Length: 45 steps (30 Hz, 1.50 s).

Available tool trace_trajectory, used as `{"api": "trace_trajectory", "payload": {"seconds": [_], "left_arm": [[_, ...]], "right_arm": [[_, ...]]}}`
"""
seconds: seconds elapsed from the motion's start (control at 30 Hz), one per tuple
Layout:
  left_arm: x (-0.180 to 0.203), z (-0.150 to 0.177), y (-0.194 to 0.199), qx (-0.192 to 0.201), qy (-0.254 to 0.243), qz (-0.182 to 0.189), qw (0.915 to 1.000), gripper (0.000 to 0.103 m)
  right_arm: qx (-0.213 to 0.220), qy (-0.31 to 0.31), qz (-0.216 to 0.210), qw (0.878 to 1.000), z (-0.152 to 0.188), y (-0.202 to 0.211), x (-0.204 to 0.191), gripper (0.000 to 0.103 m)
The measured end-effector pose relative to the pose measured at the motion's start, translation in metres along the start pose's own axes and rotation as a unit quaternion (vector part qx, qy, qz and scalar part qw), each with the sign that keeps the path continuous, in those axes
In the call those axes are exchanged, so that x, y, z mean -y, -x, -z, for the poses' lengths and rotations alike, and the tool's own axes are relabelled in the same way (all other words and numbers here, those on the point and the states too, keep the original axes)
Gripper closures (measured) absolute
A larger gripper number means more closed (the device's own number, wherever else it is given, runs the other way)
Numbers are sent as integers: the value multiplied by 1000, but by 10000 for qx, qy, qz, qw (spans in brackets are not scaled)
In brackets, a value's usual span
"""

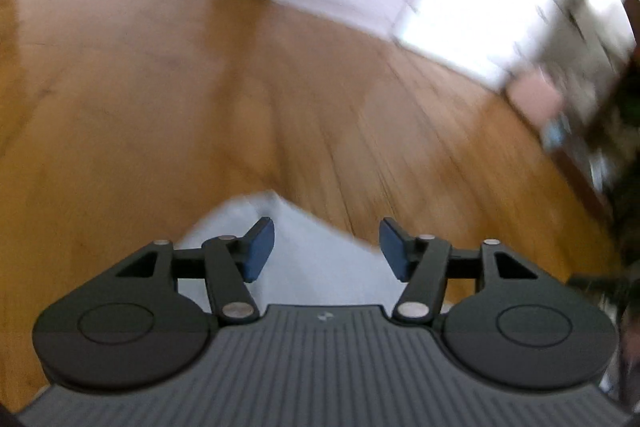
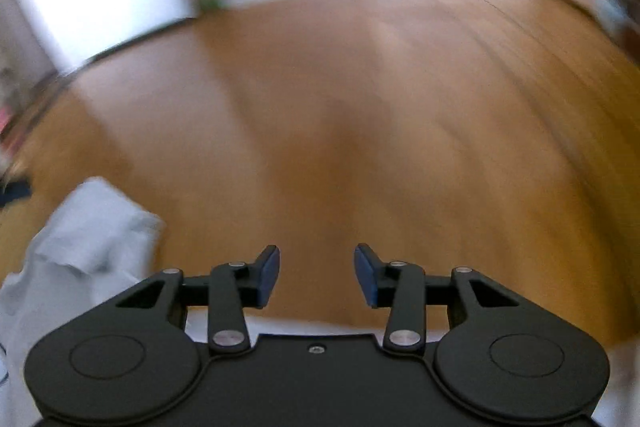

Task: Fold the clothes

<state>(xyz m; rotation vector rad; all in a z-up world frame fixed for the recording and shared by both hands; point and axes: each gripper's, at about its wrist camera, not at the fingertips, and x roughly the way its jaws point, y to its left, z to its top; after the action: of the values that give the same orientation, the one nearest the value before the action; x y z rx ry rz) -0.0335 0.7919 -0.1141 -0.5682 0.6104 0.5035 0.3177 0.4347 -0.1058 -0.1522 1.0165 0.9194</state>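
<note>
Left tool (image 1: 327,250) and right tool (image 2: 317,275) both spread, empty; pale garment (image 2: 92,227) on wooden floor (image 2: 340,107), surroundings blurred.

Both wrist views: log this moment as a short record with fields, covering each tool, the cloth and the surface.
surface: wooden floor, blurred by motion
cloth: pale grey garment, lying rumpled on the floor
left tool: open, nothing between its blue pads, garment visible below it
right tool: open, holding nothing, garment off to its left side
contact with cloth: none visible in either view
fold status: not yet begun, judging by the rumpled cloth
</note>
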Motion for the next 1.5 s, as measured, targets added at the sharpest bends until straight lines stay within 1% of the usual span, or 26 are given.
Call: {"api": "trace_trajectory", "payload": {"seconds": [0.07,0.17,0.27,0.33,0.37,0.43,0.5,0.57,0.6,0.63,0.67,0.7,0.73,0.8,0.93,1.0,1.07,1.1,1.13,1.17,1.23,1.27,1.3,1.37,1.43,1.5], "left_arm": [[20,12,-16,-261,-520,-84,9983,43],[46,24,-37,-481,-1115,-211,9924,37],[70,34,-37,-544,-1549,-311,9859,30],[82,37,-43,-617,-1799,-549,9802,29],[87,38,-48,-658,-1917,-694,9768,29],[93,39,-55,-725,-2064,-947,9712,29],[91,37,-56,-763,-1939,-1080,9721,29],[86,34,-57,-866,-1739,-1139,9743,29],[84,34,-60,-1000,-1720,-1155,9732,30],[84,35,-64,-1160,-1763,-1163,9705,34],[85,37,-66,-1226,-1891,-1160,9673,50],[89,39,-66,-1212,-2092,-1148,9635,61],[93,41,-67,-1224,-2323,-1189,9576,102],[98,36,-69,-1115,-2644,-1602,9444,101],[97,7,-60,-59,-2522,-2109,9444,100],[93,-7,-59,267,-2289,-2079,9506,99],[91,-17,-61,357,-2106,-2022,9558,93],[90,-21,-62,377,-2027,-2004,9578,92],[89,-24,-61,370,-1925,-1939,9612,80],[88,-28,-58,341,-1803,-1834,9658,51],[84,-33,-47,356,-1559,-1513,9755,30],[79,-34,-35,460,-1454,-1186,9812,30],[75,-35,-24,501,-1394,-960,9843,30],[65,-35,-7,455,-1362,-822,9862,30],[51,-27,8,292,-1246,-1285,9834,30],[27,-9,24,133,-713,-1925,9786,25]], "right_arm": [[-147,-722,112,9972,15,18,42,55],[-175,-1289,137,9914,34,33,75,53],[-150,-1383,69,9903,45,37,79,49],[-91,-1164,57,9931,40,27,78,37],[-59,-1041,54,9945,36,22,78,35],[-19,-440,448,9980,40,5,70,35],[-29,87,853,9963,45,-10,64,35],[176,485,832,9952,55,-12,56,32],[291,677,797,9941,60,-13,52,38],[406,869,761,9925,65,-13,48,64],[471,929,811,9913,66,-12,48,87],[524,954,882,9901,67,-9,50,101],[576,980,954,9889,67,-7,51,101],[680,1030,1097,9863,68,-3,54,101],[889,1130,1382,9799,70,6,59,102],[992,1179,1523,9762,71,11,62,101],[881,1146,1737,9741,66,1,59,100],[813,1125,1847,9729,63,-5,57,89],[744,1103,1957,9716,61,-10,55,82],[677,1120,2038,9702,59,-14,52,82],[716,1312,2418,9587,56,-15,35,78],[833,1472,2636,9497,57,-12,23,77],[950,1631,2851,9397,58,-10,10,69],[1457,2134,2958,9196,54,-7,-23,54],[1750,2522,2284,9239,39,-11,-59,53],[1804,2923,1195,9315,28,-14,-94,54]]}}
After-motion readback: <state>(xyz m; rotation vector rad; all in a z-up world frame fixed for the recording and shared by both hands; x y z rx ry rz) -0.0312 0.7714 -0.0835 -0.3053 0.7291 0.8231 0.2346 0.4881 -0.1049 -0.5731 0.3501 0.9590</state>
